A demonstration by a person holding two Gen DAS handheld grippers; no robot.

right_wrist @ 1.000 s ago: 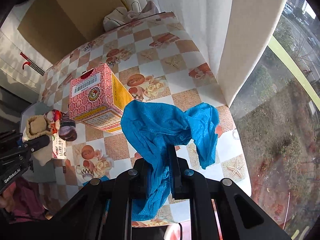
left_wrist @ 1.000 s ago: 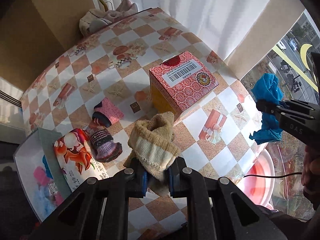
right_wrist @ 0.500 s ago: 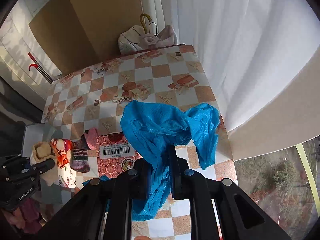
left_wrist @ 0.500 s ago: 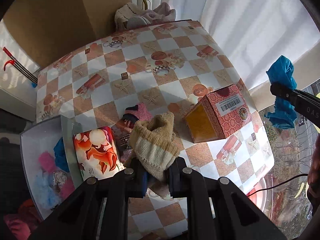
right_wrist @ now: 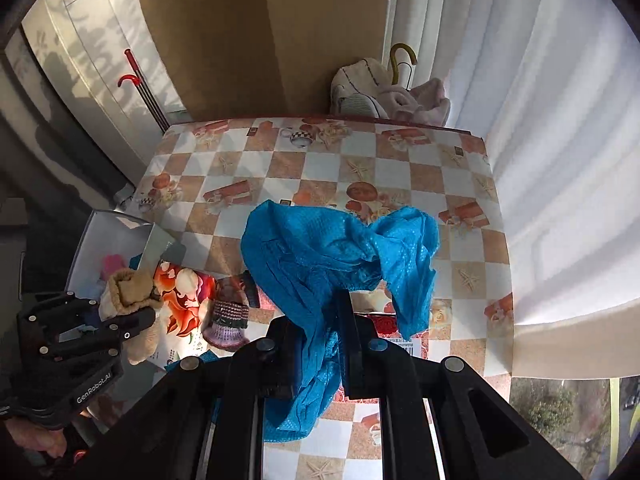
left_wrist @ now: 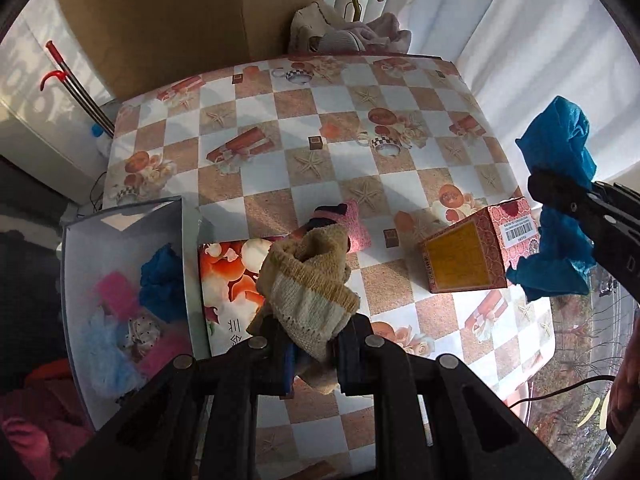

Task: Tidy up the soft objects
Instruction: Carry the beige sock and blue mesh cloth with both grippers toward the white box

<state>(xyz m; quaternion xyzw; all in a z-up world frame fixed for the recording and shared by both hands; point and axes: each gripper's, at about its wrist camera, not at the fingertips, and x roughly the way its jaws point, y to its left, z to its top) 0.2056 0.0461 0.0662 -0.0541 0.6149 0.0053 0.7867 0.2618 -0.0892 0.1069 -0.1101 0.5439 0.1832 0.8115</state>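
The left gripper (left_wrist: pixel 314 346) is clamped on one beige knit sock (left_wrist: pixel 308 284), held up in the air. The sock's long axis runs straight out from the fingers, cuff opening pointing forward and away. Just beyond its tip, down on the checkered table (left_wrist: pixel 280 160), lie two more knit socks: a pink one (left_wrist: pixel 356 226) and a purple striped one (right_wrist: pixel 228 316). Down to that gripper's left sits one grey bin (left_wrist: pixel 120 224) with several soft pieces in it, blue, pink and pale blue; a flat printed packet (left_wrist: pixel 224 276) lies between bin and sock.

The right gripper (right_wrist: pixel 320 338) is closed on one blue cloth (right_wrist: pixel 332 256), crumpled, billowing ahead of the fingers and trailing back beneath them, with no clear direction. One red patterned box (left_wrist: pixel 476 252) stands on the table below it.
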